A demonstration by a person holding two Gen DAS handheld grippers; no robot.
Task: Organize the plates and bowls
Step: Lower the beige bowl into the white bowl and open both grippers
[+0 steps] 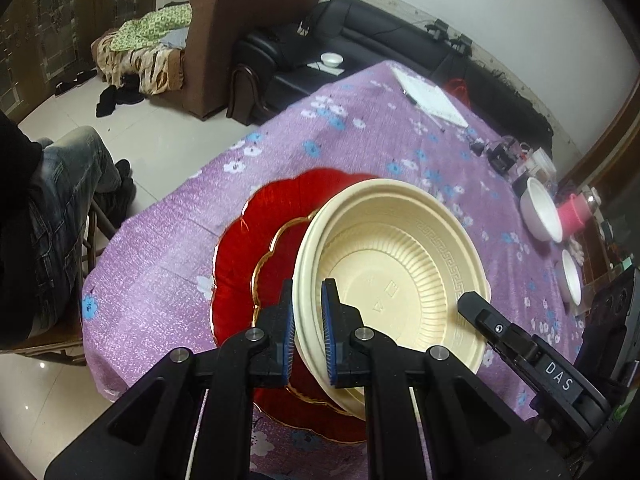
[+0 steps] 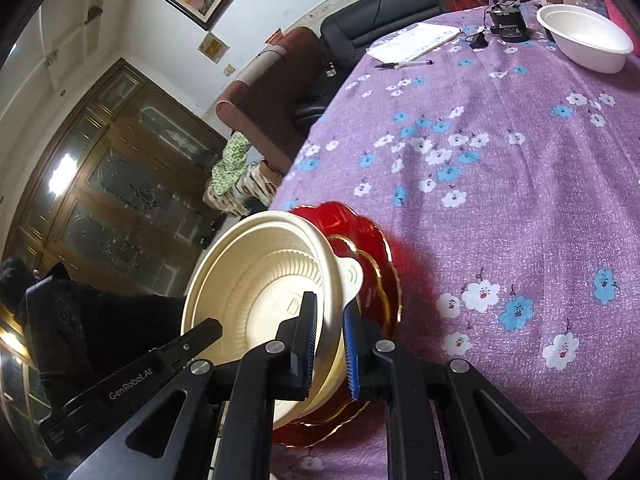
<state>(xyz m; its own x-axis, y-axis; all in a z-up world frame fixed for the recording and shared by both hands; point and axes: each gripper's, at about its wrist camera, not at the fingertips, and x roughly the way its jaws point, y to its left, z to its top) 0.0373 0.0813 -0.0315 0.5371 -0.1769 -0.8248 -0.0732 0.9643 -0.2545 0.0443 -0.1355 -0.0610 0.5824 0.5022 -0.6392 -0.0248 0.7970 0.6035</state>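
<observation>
Covering the table, a purple flowered cloth [image 1: 360, 148] carries a red plate [image 1: 244, 248] with a gold-edged scalloped rim. On that plate sits a cream bowl [image 1: 400, 256], tilted. Both grippers pinch its rim: the left gripper [image 1: 308, 320] on one side, the right gripper [image 2: 330, 340] on the opposite side, jaws narrow. A white bowl [image 2: 584, 40] stands well apart.

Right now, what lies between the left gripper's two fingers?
The rim of the cream bowl: the left gripper is shut on it, seen in the left wrist view. The bowl sits over the red plate.
</observation>
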